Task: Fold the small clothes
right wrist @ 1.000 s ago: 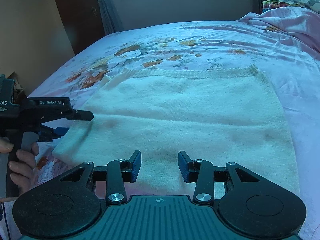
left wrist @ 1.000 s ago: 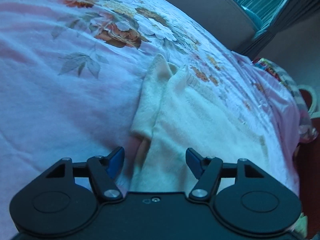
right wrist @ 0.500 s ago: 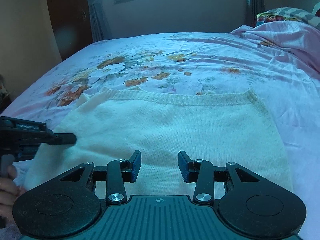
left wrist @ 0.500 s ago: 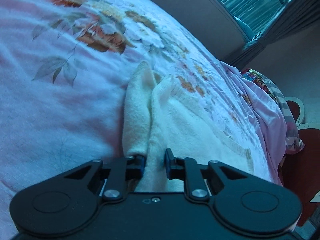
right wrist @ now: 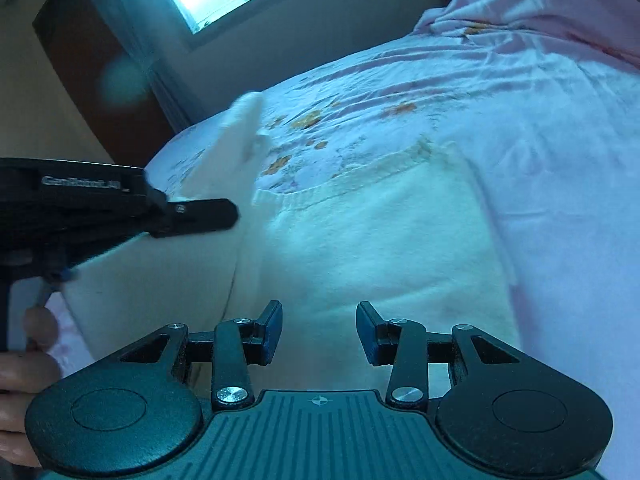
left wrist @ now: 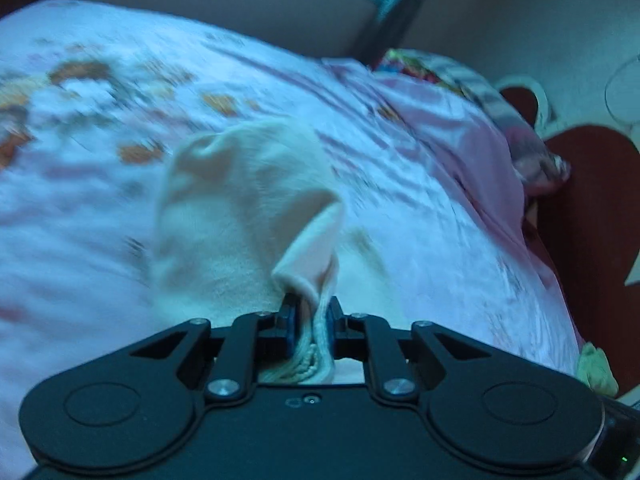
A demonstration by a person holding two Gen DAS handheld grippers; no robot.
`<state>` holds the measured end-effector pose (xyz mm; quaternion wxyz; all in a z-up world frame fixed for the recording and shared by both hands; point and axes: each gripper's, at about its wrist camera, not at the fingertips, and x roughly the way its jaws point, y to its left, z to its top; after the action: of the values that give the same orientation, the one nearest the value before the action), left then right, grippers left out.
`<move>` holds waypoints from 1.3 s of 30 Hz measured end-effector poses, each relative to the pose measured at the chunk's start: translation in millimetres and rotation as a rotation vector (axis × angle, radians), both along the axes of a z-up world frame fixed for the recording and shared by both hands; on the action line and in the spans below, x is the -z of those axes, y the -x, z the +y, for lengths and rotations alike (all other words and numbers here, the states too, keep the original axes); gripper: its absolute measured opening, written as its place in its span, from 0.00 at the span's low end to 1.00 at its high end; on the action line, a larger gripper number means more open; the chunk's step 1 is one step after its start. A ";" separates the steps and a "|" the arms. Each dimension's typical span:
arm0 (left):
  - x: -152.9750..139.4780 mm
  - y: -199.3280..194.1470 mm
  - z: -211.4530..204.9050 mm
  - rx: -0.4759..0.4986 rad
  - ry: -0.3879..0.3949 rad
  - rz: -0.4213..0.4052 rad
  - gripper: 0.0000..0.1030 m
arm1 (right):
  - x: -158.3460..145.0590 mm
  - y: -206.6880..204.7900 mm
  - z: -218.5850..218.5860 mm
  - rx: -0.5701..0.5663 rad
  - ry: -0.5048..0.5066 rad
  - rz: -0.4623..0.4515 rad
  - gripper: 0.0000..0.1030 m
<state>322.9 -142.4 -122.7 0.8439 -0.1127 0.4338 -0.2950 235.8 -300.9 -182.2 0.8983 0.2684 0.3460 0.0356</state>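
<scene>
The sweater (right wrist: pixel 384 248) is soft, fuzzy and cream white, with a knit band along its far edge. It lies on a bed (right wrist: pixel 540 128) that has a pale sheet with orange flowers. Most of it is flat, but its side at 9 o'clock is pulled up off the bed. The left gripper (left wrist: pixel 311 320) is pinched tight on a bunched bit of the sweater (left wrist: pixel 248 208), and the cloth stands up in a loose flap toward 12 o'clock from its tips. The right gripper (right wrist: pixel 319 332) is spread wide and holds nothing. The flat sweater sits right in front of it, at 12 o'clock. The pictures are blurry in places.
</scene>
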 end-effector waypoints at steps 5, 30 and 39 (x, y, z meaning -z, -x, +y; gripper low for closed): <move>41.8 6.5 -37.8 0.018 0.028 0.219 0.14 | 11.1 29.8 -44.9 -0.007 -0.129 0.018 0.40; 43.5 38.9 76.0 -0.084 -0.043 0.089 0.28 | 19.0 -31.7 -36.4 0.016 -0.233 0.039 0.35; 41.8 42.8 66.9 -0.072 -0.080 0.037 0.32 | 15.5 -54.2 -20.6 -0.005 -0.114 0.016 0.15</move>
<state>280.2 -75.4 -164.5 0.8495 -0.1001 0.4565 -0.2448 290.0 -321.4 -197.8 0.8786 0.3185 0.3515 0.0555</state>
